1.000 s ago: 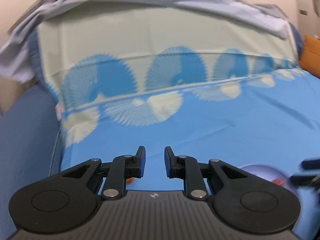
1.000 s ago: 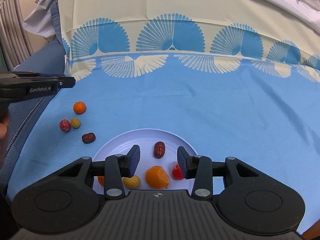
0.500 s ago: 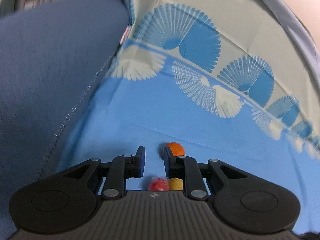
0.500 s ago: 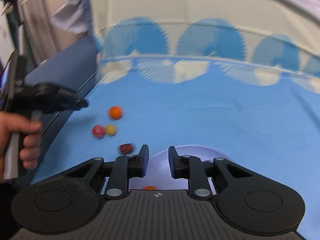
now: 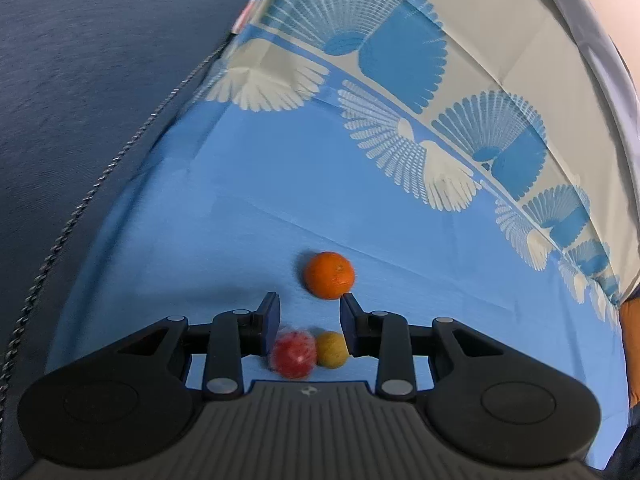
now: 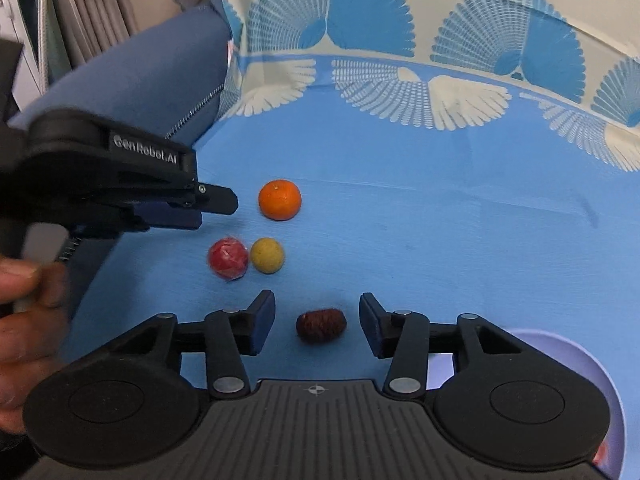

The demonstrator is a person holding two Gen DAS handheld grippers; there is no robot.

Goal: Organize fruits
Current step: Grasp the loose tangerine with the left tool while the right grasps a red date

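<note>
Loose fruit lies on the blue cloth [image 6: 440, 240]: an orange [image 6: 279, 199], a red wrapped fruit [image 6: 228, 258], a yellow ball [image 6: 267, 255] and a dark red date [image 6: 321, 324]. My right gripper [image 6: 316, 304] straddles the date with its jaws opening and a gap on each side. A person's hand [image 6: 24, 300] holds my left gripper [image 6: 218, 212] just left of the orange. In the left wrist view the left gripper [image 5: 309, 308] hovers with jaws opening, the orange [image 5: 329, 275] just ahead. The red fruit [image 5: 293, 354] and yellow ball [image 5: 331, 349] lie below, unpressed.
A lavender plate [image 6: 536, 340] shows at the lower right behind my right finger, with something red at its edge. A dark blue cushion [image 5: 80, 120] borders the cloth on the left. The fan-patterned cloth [image 5: 400, 40] rises at the back. An orange object [image 5: 631, 340] sits at the right edge.
My right gripper swung left from over the plate to the date, closing then widening. My left gripper rolled and dropped toward the orange, red and yellow fruits, and its jaws widened.
</note>
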